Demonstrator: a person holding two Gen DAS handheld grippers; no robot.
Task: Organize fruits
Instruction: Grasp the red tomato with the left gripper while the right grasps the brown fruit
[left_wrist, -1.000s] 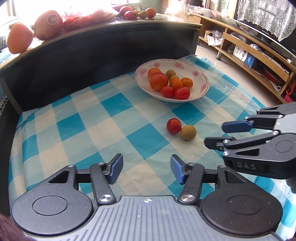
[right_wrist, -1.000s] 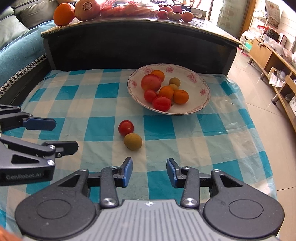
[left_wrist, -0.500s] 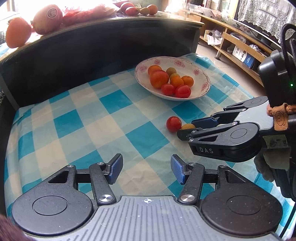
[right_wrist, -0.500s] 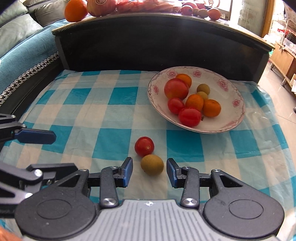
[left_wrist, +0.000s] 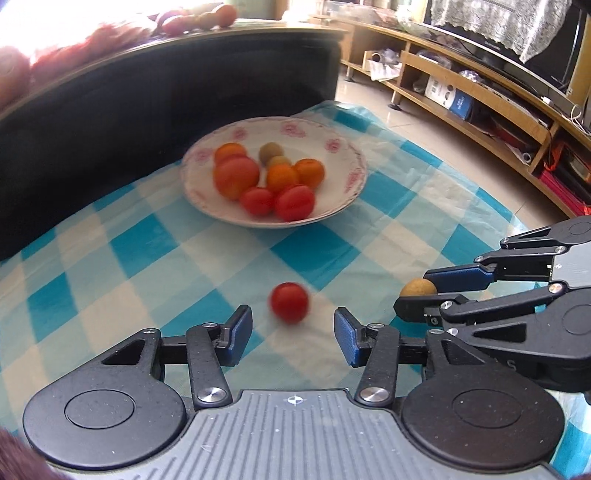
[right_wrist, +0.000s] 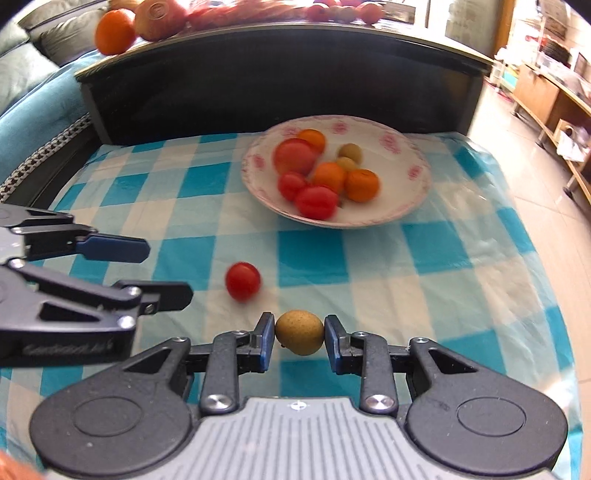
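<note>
A white floral plate (left_wrist: 347, 177) (right_wrist: 413, 184) holds several tomatoes, oranges and small brown fruits on the blue checked cloth. My right gripper (right_wrist: 299, 338) is shut on a small brown fruit (right_wrist: 300, 332), which also shows in the left wrist view (left_wrist: 417, 287). A red cherry tomato (left_wrist: 289, 302) (right_wrist: 242, 281) lies on the cloth just ahead of my left gripper (left_wrist: 293, 334), which is open and empty with the tomato in line with its gap. The left gripper shows at the left of the right wrist view (right_wrist: 140, 269).
A dark raised table edge (right_wrist: 258, 74) runs behind the cloth, with an orange (right_wrist: 115, 31) and other fruit on top. A wooden TV shelf (left_wrist: 480, 103) stands to the right across the tiled floor. The cloth's right edge drops off near the floor.
My right gripper closed on the brown fruit and drew it away from the tomato. My left gripper moved forward up to the red tomato, still open.
</note>
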